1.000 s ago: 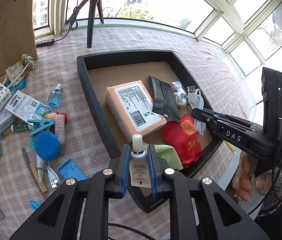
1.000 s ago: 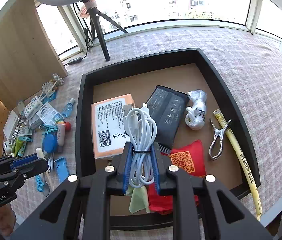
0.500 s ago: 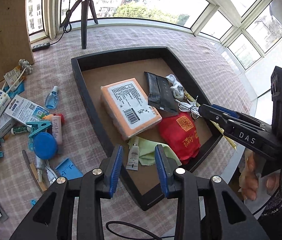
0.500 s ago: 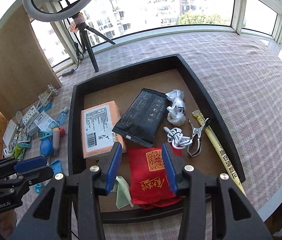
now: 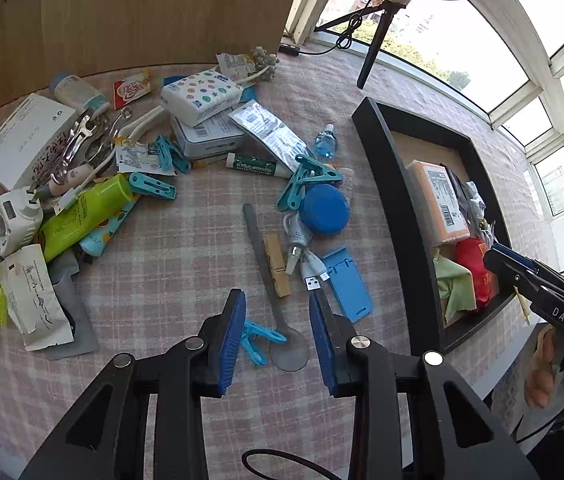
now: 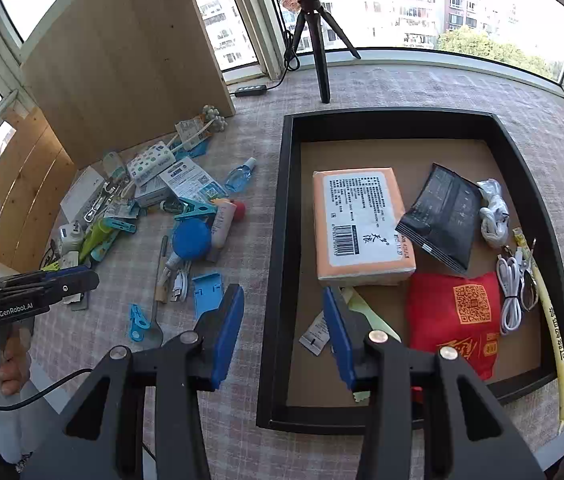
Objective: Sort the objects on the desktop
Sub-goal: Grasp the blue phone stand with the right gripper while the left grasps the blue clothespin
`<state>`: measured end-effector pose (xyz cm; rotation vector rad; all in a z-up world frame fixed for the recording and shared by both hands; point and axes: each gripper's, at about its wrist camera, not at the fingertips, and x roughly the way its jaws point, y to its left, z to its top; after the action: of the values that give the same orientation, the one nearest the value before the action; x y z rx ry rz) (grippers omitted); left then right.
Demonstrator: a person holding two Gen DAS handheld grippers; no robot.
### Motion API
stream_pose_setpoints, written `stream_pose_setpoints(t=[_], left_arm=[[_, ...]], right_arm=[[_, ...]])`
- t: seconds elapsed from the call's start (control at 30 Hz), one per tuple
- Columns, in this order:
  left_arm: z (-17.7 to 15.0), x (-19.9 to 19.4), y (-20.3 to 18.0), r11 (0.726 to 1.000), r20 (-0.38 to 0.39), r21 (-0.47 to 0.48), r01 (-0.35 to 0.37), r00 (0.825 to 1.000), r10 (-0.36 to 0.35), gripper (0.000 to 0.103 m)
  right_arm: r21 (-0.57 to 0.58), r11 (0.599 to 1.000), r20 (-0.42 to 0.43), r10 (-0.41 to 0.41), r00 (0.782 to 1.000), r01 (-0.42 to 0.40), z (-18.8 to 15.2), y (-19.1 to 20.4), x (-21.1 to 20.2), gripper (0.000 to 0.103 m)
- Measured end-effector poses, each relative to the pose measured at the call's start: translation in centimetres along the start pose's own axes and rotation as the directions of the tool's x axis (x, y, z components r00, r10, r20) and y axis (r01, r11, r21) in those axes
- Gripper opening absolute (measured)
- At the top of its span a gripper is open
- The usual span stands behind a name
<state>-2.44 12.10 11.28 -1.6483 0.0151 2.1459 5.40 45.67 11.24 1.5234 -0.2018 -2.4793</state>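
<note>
A black tray (image 6: pixel 288 216) on the checked cloth holds an orange packet (image 6: pixel 358 220), a black pouch (image 6: pixel 442 216), a red pouch (image 6: pixel 454 312), a white cable (image 6: pixel 510 292), a small tube (image 6: pixel 316 330) and a green cloth. It also shows in the left wrist view (image 5: pixel 398 200). My left gripper (image 5: pixel 278 336) is open and empty above loose items: a small blue clip (image 5: pixel 260 340), a spoon (image 5: pixel 278 304), a blue stand (image 5: pixel 348 284). My right gripper (image 6: pixel 282 332) is open and empty over the tray's left wall.
A pile of loose items lies left of the tray: a blue round lid (image 5: pixel 324 209), teal clips (image 5: pixel 306 178), a green tube (image 5: pixel 82 216), a tissue pack (image 5: pixel 202 96), a white box (image 5: pixel 22 136). A wooden board (image 6: pixel 122 56) and a tripod (image 6: pixel 318 40) stand behind.
Both grippers opened: the left dropped the small tube and the right the white cable into the tray. The left then swung left over the loose pile; the right shifted left to the tray's wall.
</note>
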Motion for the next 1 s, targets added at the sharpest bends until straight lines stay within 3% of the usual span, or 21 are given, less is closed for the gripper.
stream_pose_setpoints(t=[0.2,0.47,0.57,0.63,1.0], left_arm=[[-2.3,1.7,2.3,0.997,-0.034,-0.081,0.002,0.999,-0.005,0.030],[-2.2,5.6,2.3,0.980,-0.104,-0.191,0.051,0.992,-0.072,0.032],[-1.9,6.3,1.5,0.984,-0.112,-0.176,0.022,0.993,-0.042,0.034],[-1.9,6.8,1.2,0.987,-0.120,-0.163,0.007,0.992,-0.026,0.035],[-1.9,7.9,0.1,0.993,-0.126,-0.106,-0.059,0.991,0.046,0.034]], right_arm=[[-0.104,0.993,-0.080,0.043,0.996,-0.052,-0.6,5.2,3.4,0.041],[-0.161,0.986,-0.191,0.021,0.981,-0.052,-1.5,8.6,8.6,0.041],[-0.160,0.986,-0.216,0.017,0.976,-0.053,-1.6,8.9,9.9,0.042],[-0.164,0.985,-0.231,0.003,0.973,-0.043,-1.6,9.1,10.7,0.051],[-0.198,0.980,-0.241,-0.079,0.967,0.030,-1.5,9.1,13.0,0.051]])
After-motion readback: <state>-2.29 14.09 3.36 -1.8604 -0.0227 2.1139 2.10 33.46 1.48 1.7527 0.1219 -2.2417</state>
